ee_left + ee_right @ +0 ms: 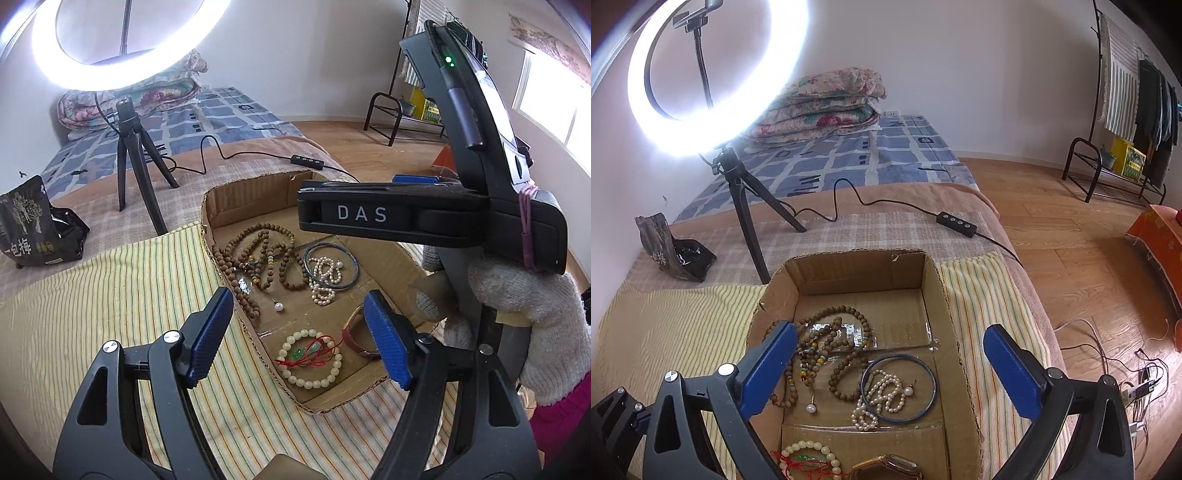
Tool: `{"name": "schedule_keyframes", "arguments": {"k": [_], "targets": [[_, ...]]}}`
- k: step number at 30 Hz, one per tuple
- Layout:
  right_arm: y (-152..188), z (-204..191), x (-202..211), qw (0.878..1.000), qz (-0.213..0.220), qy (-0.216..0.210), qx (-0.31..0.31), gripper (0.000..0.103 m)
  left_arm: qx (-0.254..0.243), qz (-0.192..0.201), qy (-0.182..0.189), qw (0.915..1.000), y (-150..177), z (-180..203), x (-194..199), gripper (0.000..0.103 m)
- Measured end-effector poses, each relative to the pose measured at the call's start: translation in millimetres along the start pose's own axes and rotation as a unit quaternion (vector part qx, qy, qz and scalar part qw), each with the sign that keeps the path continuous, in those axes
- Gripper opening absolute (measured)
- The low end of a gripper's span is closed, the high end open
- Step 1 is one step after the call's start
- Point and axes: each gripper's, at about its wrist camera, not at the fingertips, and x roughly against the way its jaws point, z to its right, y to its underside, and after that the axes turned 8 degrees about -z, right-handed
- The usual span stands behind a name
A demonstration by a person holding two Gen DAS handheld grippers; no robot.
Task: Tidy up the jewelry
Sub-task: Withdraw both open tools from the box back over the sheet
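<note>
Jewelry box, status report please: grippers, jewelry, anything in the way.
Left gripper open, empty, above box. Right gripper open, empty. Beads, pearls, bangle, watch all loose inside. Nothing blocking.

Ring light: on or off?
On. The ring light glows bright white around its whole ring in both wrist views, washing out the wall beside it.

Left tool open above cardboard box; beads, bangle inside
</note>
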Motion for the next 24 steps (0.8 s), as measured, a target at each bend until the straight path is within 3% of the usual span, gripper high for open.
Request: {"name": "schedule_keyframes", "arguments": {"k": [24], "targets": [[9.5, -19.2, 58.5, 1.000, 0.020, 0.018, -0.001, 0.102, 0.004, 0.038, 0.000, 0.9993, 16.9, 0.9, 53.1, 0.076]]}}
